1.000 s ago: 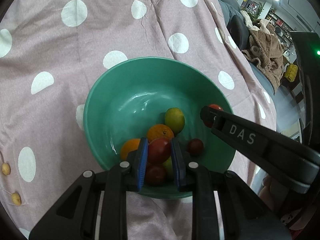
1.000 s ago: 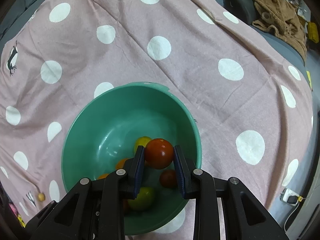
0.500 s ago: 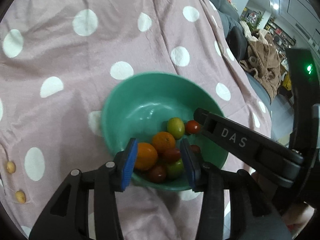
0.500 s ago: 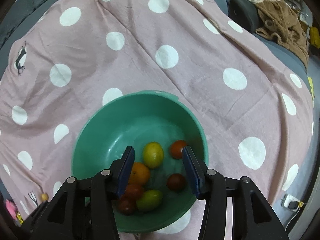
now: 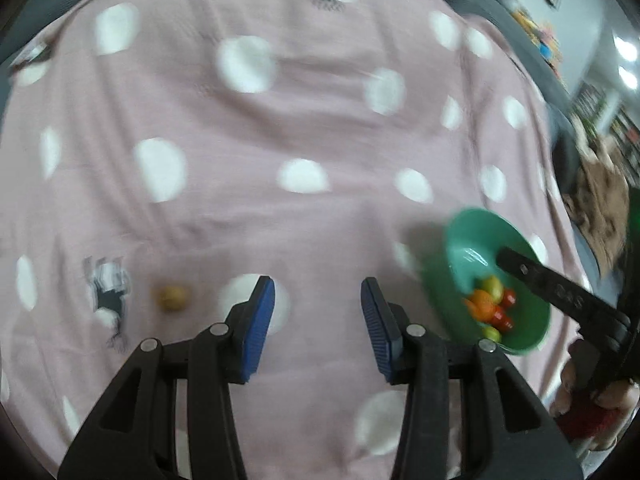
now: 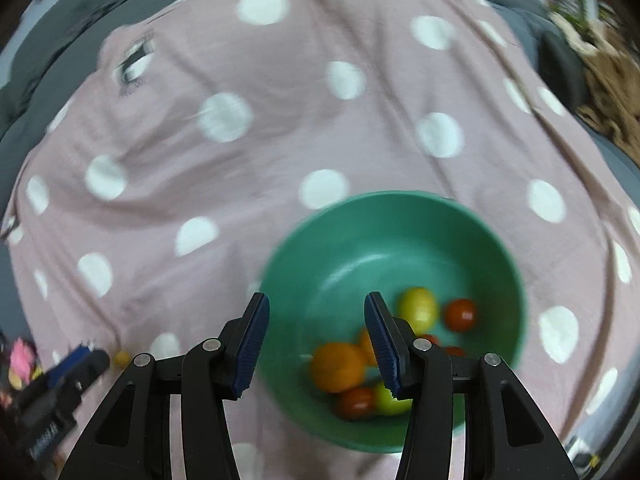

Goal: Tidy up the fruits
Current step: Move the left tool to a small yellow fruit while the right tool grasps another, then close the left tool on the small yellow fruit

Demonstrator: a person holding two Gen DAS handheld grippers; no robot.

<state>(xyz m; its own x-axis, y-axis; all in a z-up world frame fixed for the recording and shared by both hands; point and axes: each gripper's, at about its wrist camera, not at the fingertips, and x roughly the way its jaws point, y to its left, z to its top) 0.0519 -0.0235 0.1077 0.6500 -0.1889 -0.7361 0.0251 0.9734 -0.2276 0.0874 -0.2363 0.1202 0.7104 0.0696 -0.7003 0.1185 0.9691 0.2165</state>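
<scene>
My left gripper is spread wide with nothing between its blue pads, hanging over the pink polka-dot cloth. At about ten o'clock from it, a small yellowish fruit lies alone on the cloth, blurred. Out at three o'clock sits the green bowl. My right gripper is just as wide and holds nothing; it hovers over the bowl's near-left rim. Inside, at four o'clock, I see an orange, a yellow-green fruit and red tomatoes.
</scene>
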